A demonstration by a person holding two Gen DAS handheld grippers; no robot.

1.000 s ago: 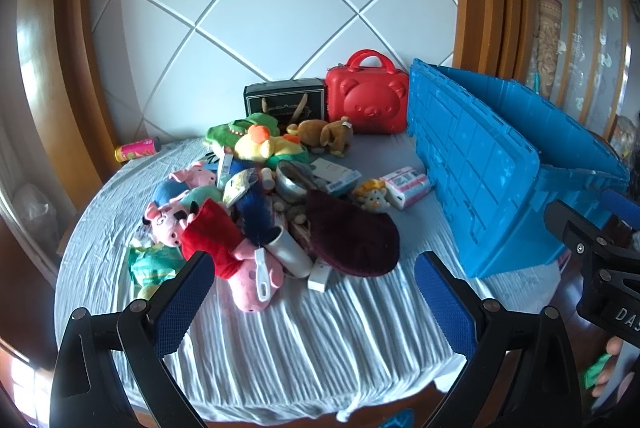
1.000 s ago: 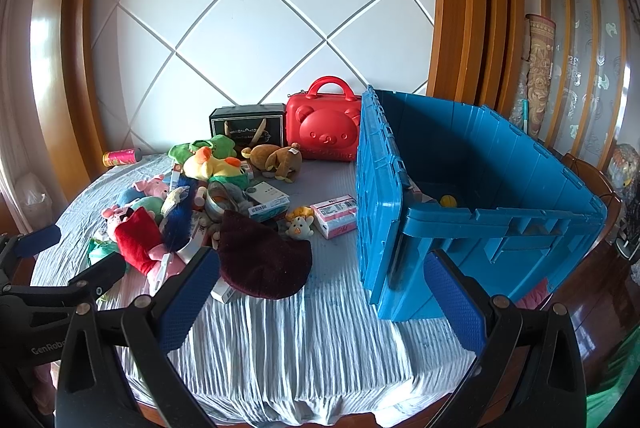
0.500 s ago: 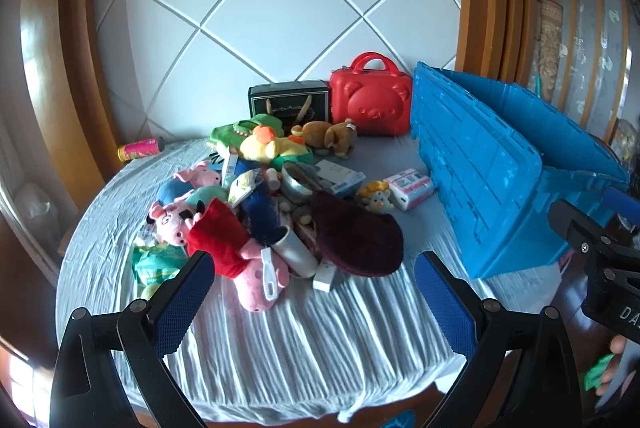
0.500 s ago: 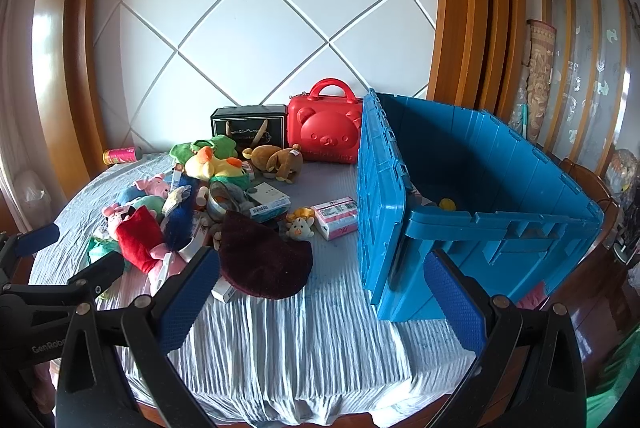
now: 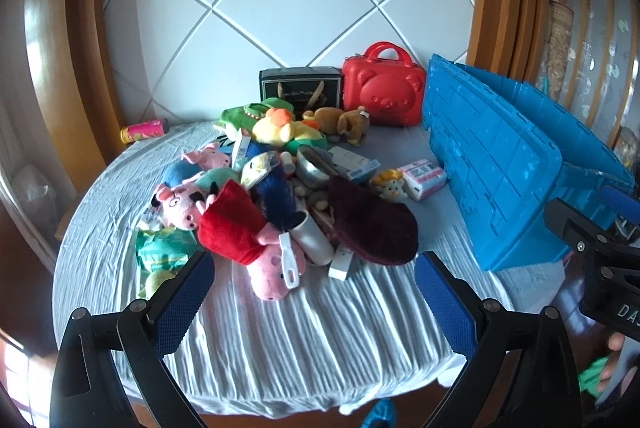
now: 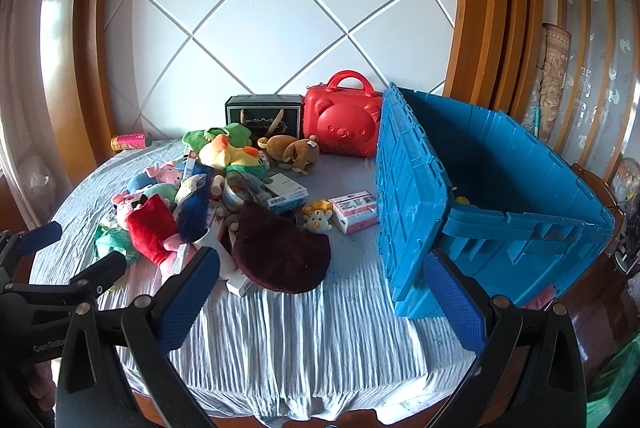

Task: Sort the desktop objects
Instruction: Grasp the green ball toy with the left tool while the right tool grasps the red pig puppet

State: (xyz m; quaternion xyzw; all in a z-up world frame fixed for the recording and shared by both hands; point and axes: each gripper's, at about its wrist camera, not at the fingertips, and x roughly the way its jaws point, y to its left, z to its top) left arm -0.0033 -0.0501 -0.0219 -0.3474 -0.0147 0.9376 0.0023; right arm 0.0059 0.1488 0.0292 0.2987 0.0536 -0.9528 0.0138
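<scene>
- On the round worktop (image 6: pixel 320 328), under a wrinkled grey cloth, the heap of toys and boxes (image 5: pixel 272 195) lies unsorted left of centre.
- Among them: a pig plush (image 5: pixel 240 236) in red, a maroon hat (image 6: pixel 280 256), a pink box (image 6: pixel 356 214), a duck plush (image 6: pixel 228 153) and a brown plush (image 6: pixel 294 149).
- Right of the heap stands the blue crate (image 6: pixel 500 195), lid swung open, its wall just beside the pink box. It looks nearly bare; 1 small yellow thing shows at the bottom, so sorting seems barely begun.
- Left claw (image 5: pixel 314 300) hangs over the near edge, wide open and gripping nothing, aimed at the pig plush.
- Right claw (image 6: pixel 322 304) is also wide open with nothing in it, low at the near edge, between hat and crate.
- At the back stand a red case (image 6: pixel 340 127) and a black box (image 6: pixel 264 115); a pink can (image 5: pixel 144 131) lies at the far left rim.
- Behind is a white diamond-panelled wall with wooden trim.
</scene>
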